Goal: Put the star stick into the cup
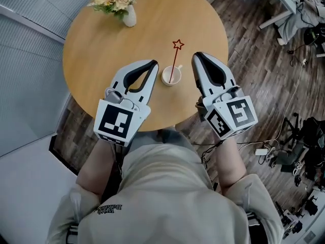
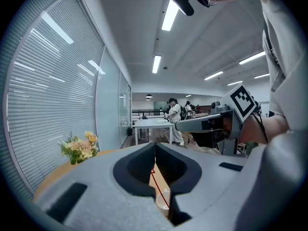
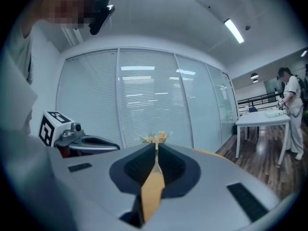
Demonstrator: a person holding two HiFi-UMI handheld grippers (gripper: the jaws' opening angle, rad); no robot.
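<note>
A small white cup (image 1: pixel 171 76) stands near the front of the round wooden table (image 1: pixel 96 50). The red star stick (image 1: pixel 175 60) stands in it, leaning away, with its star at the top. My left gripper (image 1: pixel 154 63) lies just left of the cup, shut and empty. Just right of the cup is my right gripper (image 1: pixel 196 55), likewise shut on nothing. In the left gripper view the cup (image 2: pixel 162 201) and the stick (image 2: pixel 157 186) show through the gap below the shut tips (image 2: pixel 155 146). The right gripper view shows only table top behind its shut tips (image 3: pixel 156 146).
A white vase of pale flowers (image 1: pixel 127 11) stands at the table's far edge, also visible as flowers (image 2: pixel 79 147) in the left gripper view. Dark wood floor, desks, cables and gear lie to the right. A glass wall with blinds is on the left.
</note>
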